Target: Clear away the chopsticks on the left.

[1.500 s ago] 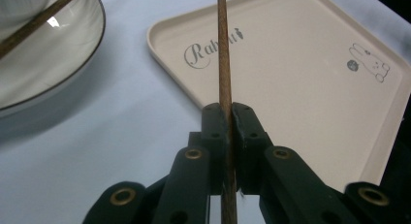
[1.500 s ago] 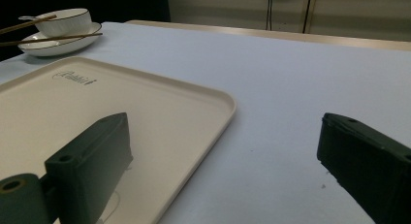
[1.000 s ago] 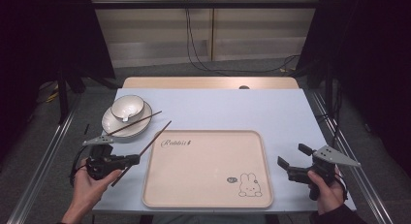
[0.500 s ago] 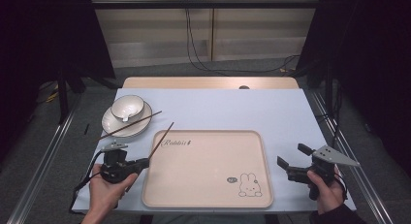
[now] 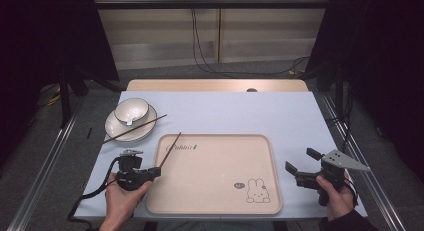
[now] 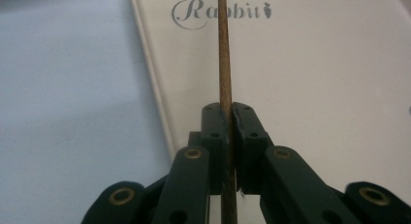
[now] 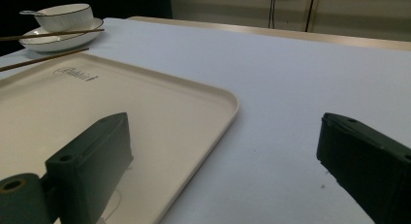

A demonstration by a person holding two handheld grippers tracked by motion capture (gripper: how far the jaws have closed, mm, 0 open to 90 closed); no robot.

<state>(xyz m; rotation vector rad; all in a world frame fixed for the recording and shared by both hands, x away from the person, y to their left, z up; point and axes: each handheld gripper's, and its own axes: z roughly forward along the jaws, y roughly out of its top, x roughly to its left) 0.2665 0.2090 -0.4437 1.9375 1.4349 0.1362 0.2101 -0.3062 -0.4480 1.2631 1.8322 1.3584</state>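
Observation:
My left gripper point(image 5: 155, 172) is shut on a brown chopstick point(image 5: 171, 148) at the left edge of the cream rabbit tray point(image 5: 215, 201). In the left gripper view the chopstick point(image 6: 224, 54) runs straight out from between the closed jaws over the tray point(image 6: 315, 78), past the printed "Rabbit" word. A second chopstick point(image 5: 134, 129) lies across the white plate point(image 5: 114, 128), which holds a bowl point(image 5: 131, 110) with a spoon. My right gripper point(image 5: 301, 162) stands open at the tray's right edge with nothing between its fingers point(image 7: 92, 156).
The pale blue table cover point(image 5: 280, 116) stretches behind and to the right of the tray. Metal rails point(image 5: 47, 166) run along both table sides. Cables hang at the back wall.
My left gripper has moved right with the chopstick, from beside the table's left edge to the tray's left rim. The right gripper has stayed still.

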